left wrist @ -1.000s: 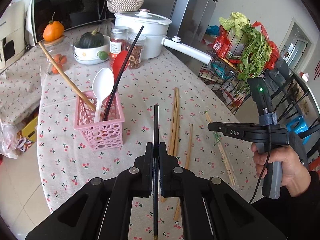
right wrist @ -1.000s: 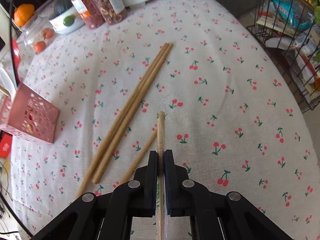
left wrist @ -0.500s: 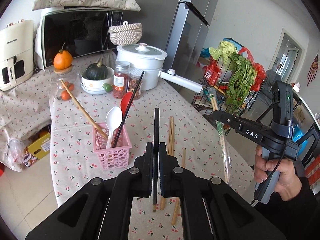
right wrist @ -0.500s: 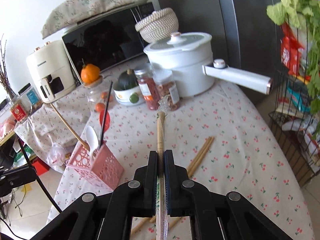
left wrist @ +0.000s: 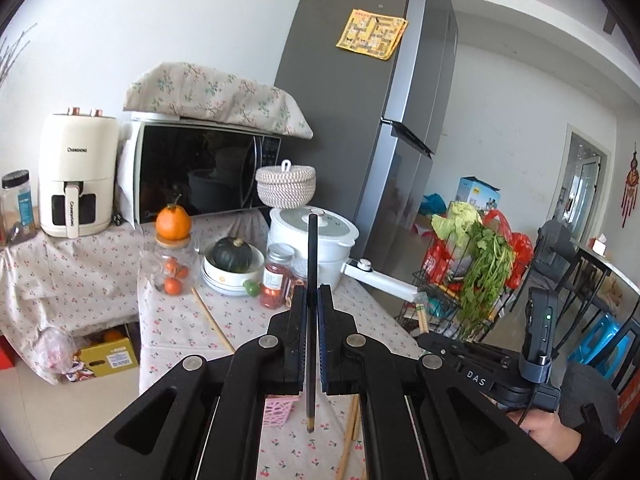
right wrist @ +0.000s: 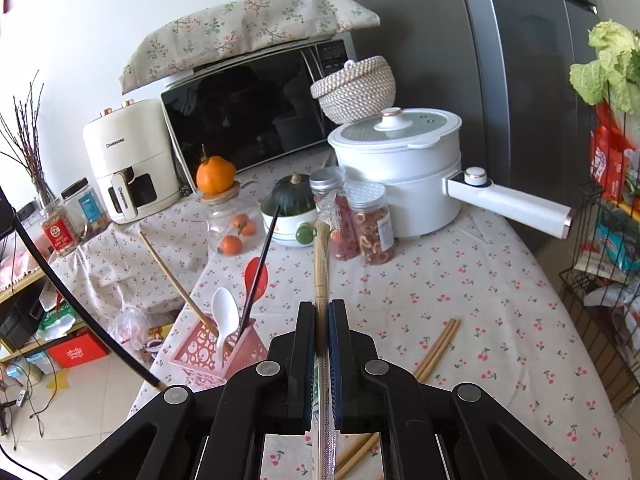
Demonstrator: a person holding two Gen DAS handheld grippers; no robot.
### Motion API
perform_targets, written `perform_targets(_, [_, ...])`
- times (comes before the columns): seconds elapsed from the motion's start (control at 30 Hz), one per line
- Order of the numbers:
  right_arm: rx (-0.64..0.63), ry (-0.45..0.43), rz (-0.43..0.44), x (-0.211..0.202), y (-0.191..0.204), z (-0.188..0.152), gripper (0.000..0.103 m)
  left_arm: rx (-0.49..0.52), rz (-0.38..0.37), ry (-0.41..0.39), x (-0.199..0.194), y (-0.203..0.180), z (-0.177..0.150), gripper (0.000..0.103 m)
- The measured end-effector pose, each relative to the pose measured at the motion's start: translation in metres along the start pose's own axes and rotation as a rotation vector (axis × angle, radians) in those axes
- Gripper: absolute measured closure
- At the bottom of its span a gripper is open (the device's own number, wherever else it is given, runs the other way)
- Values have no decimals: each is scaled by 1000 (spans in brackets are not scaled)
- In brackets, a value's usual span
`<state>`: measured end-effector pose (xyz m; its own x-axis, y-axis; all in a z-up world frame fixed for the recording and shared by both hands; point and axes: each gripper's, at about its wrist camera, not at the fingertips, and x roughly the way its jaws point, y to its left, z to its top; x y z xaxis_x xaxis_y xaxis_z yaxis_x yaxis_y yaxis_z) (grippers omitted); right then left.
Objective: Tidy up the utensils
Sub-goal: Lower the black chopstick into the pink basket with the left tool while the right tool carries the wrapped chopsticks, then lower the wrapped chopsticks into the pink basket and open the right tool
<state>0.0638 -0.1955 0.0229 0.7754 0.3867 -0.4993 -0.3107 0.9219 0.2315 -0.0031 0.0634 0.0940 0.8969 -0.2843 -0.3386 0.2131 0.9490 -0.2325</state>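
L gripper [left wrist: 312, 300]: jaws were pinched tight on a black chopstick [left wrist: 311, 256]. Stick stood straight up btw the pads, top end at 12 o'clock, bottom end hanging under the jaws, off the table.
R gripper [right wrist: 321, 312]: jaws were pinched tight on a wrapped bamboo chopstick [right wrist: 321, 264]. It had a clear plastic sleeve on it and pointed to 12 o'clock.
Pink basket [right wrist: 218, 350]: sat at about 10 o'clock from the R gripper, near the table's edge. It held a white spoon [right wrist: 223, 316], a red spoon [right wrist: 256, 276], one black stick and one wood stick [right wrist: 176, 280].
Loose sticks [right wrist: 436, 346]: a brown pair lay on the cherry tablecloth [right wrist: 460, 280] at 3 o'clock of the R gripper. More lay under the jaws.
Step (my guess): both sticks were picked up and held high, on the way to the basket. Not dropped in yet.
Next move (my guess): bring each stick over the basket, tip it so the low end goes in, then let go. Go one at a time so the 2 grippers don't bump.
Only L view showed: the R gripper's body and the hand [left wrist: 552, 432] holding it, at 4 o'clock. Just a corner of the basket peeked out under the L jaws.
Only R view showed: the whole basket and what was in it. The black stick from the L gripper cut across at 8 o'clock.
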Motion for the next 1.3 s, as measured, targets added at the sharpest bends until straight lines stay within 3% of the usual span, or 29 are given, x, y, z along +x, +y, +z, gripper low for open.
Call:
perform_targets(0.33, [-21, -8, 30, 13, 28, 3, 98, -47, 92, -119, 9, 28, 15, 99])
perform_targets(0.57, [-41, -21, 20, 22, 48, 5, 98, -85, 144, -90, 52, 45, 5, 99])
perform_targets(0.7, [-45, -33, 15, 28, 57, 8, 98, -91, 155, -112, 69, 51, -3, 99])
perform_targets(0.9, [-44, -86, 2, 33, 73, 13, 98, -67, 177, -39, 96, 57, -14, 99])
perform_targets(1.03, [-28, -144, -15, 35, 83, 18, 98, -84, 144, 94, 118, 65, -22, 96])
perform_targets(1.1, [-1, -180, -29, 35, 85, 21, 98, -102, 146, 145, 122, 68, -24, 91])
perform_targets(1.17, [32, -207, -47, 40, 87, 25, 98, -115, 147, 162, 118, 71, -23, 67])
perform_targets(1.23, [55, -224, -66, 49, 90, 29, 98, -137, 157, 164, 108, 76, -22, 52])
perform_targets(1.3, [66, -244, -85, 60, 92, 32, 98, -163, 169, 183, 98, 83, -20, 48])
